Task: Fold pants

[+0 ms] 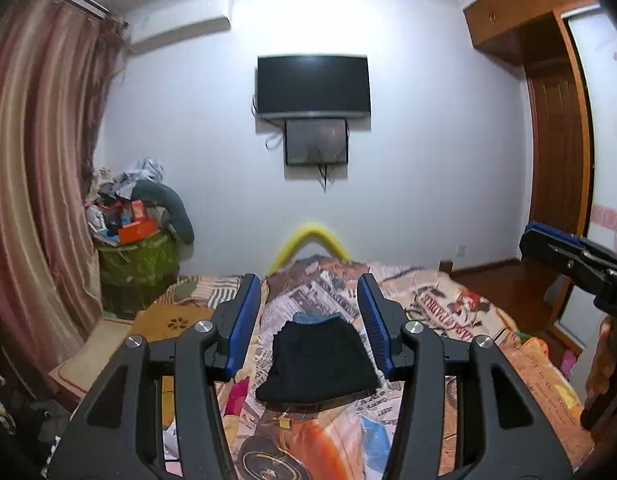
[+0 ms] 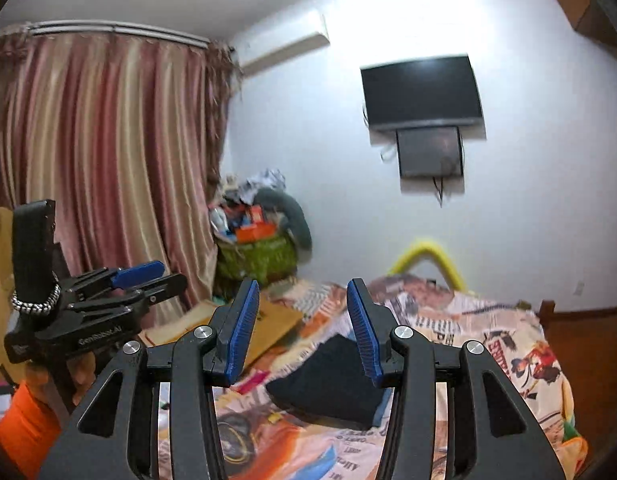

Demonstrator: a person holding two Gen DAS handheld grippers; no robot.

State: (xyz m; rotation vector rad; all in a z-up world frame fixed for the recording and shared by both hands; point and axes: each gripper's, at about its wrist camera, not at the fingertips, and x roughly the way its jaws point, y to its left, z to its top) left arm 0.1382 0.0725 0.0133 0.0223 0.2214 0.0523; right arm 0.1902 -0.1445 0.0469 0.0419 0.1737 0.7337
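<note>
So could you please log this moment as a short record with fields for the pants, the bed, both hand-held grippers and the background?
pants: dark pants, folded into a compact stack, lying on the bed
bed: patterned bedspread, yellow curved piece at the far end
left hand-held gripper: open, empty, above the bed
right hand-held gripper: open, empty, above the bed
background: wall television, striped curtain, piled green basket

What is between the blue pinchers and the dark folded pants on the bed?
Nothing. In the left wrist view the left gripper hangs open above the pants, with only patterned bedspread around them.
</note>
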